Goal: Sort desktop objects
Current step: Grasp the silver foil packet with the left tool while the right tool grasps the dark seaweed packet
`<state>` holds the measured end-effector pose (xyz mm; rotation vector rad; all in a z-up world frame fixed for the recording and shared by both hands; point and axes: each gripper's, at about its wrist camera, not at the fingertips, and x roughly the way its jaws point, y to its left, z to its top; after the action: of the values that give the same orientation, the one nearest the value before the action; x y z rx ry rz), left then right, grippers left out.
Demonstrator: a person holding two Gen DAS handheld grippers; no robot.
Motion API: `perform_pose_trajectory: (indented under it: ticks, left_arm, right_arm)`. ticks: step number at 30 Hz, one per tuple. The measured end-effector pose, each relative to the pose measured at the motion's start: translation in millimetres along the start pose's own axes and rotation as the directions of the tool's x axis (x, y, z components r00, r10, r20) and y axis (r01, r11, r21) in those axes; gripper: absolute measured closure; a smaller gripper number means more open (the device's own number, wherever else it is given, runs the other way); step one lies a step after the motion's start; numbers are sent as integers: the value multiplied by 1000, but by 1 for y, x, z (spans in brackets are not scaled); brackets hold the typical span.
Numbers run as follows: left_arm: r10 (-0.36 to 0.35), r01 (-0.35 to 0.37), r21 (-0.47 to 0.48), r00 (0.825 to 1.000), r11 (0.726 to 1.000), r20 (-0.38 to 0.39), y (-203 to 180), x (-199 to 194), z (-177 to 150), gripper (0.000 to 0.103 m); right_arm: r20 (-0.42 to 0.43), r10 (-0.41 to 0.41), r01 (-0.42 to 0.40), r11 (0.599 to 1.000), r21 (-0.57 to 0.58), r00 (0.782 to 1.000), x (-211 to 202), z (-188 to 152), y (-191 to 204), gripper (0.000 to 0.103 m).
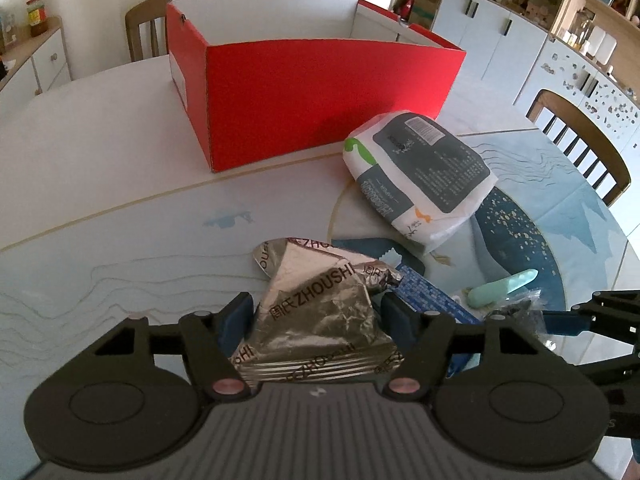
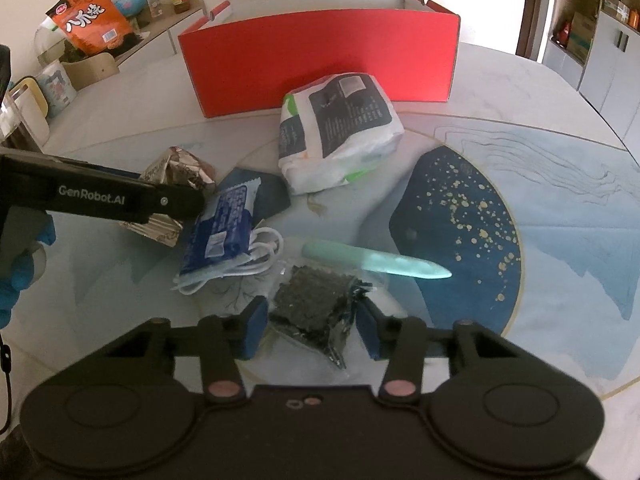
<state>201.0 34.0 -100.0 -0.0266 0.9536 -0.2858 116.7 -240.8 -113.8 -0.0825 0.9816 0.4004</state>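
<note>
Left wrist view: your left tongs (image 1: 316, 312) straddle the crumpled silver foil snack packet (image 1: 316, 316), blue pads (image 1: 236, 320) at its sides; I cannot tell whether they press. Your right tongs (image 2: 312, 326) flank the clear bag of dark seaweed (image 2: 316, 304), not visibly touching. Beyond on the table (image 1: 100, 168) stands the open red cardboard box (image 1: 312, 92).
</note>
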Motion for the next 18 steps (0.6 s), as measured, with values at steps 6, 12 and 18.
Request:
perform_pose_trajectory:
  ticks: [6,12,18]
  left_arm:
    - [9,-9,-27,1000,1000,4,4,-4,0,42]
    - [17,-16,-41,999,999,30,8,-14,0,44]
    - [21,-20,-31,999,999,48,6,-26,2,45]
  right_arm:
    - [3,-2,2,1000,-15,1000,-1,1,1,61]
    - [17,-8,9,999,-37,1000,-6,3,2,66]
    - [39,-13,15,999,-49,999,-14,6,3,67]
